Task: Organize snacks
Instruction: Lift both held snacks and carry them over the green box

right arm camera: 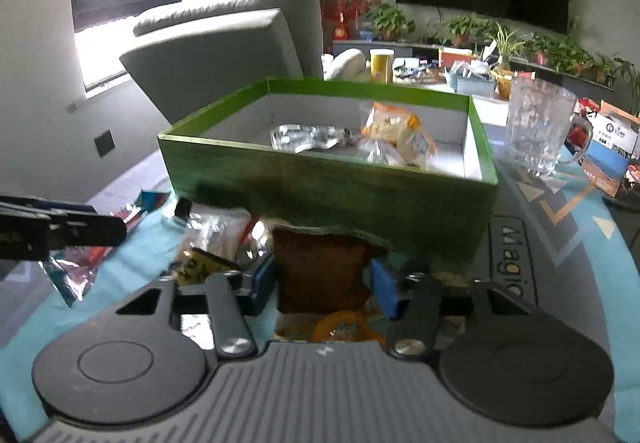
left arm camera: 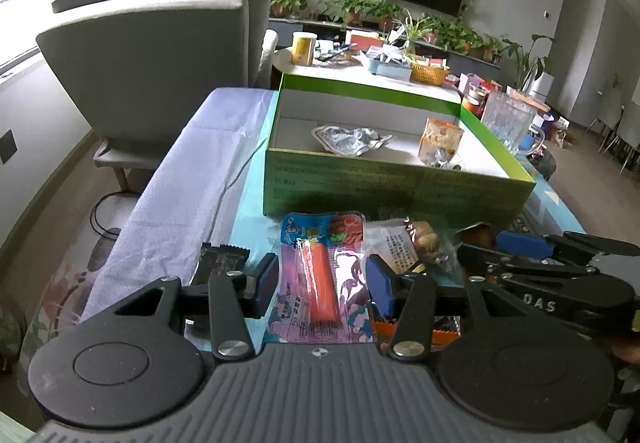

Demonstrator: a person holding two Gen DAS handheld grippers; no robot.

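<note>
An open green box (left arm camera: 400,185) (right arm camera: 332,191) stands on the table; inside lie a silver foil packet (left arm camera: 348,139) (right arm camera: 308,137) and an orange snack bag (left arm camera: 440,141) (right arm camera: 396,133). My left gripper (left arm camera: 322,283) is shut on a blue and purple sausage packet (left arm camera: 320,275) in front of the box. My right gripper (right arm camera: 324,281) is shut on a brown snack packet (right arm camera: 320,271) just before the box's front wall. It shows at the right of the left wrist view (left arm camera: 520,247). Loose snack packets (left arm camera: 404,247) (right arm camera: 212,239) lie between the two.
A clear glass mug (right arm camera: 536,127) (left arm camera: 506,119) stands right of the box. A grey armchair (left arm camera: 160,51) is behind the table's left. A black packet (left arm camera: 220,263) lies left of my left gripper. A cluttered side table (left arm camera: 360,63) is behind the box.
</note>
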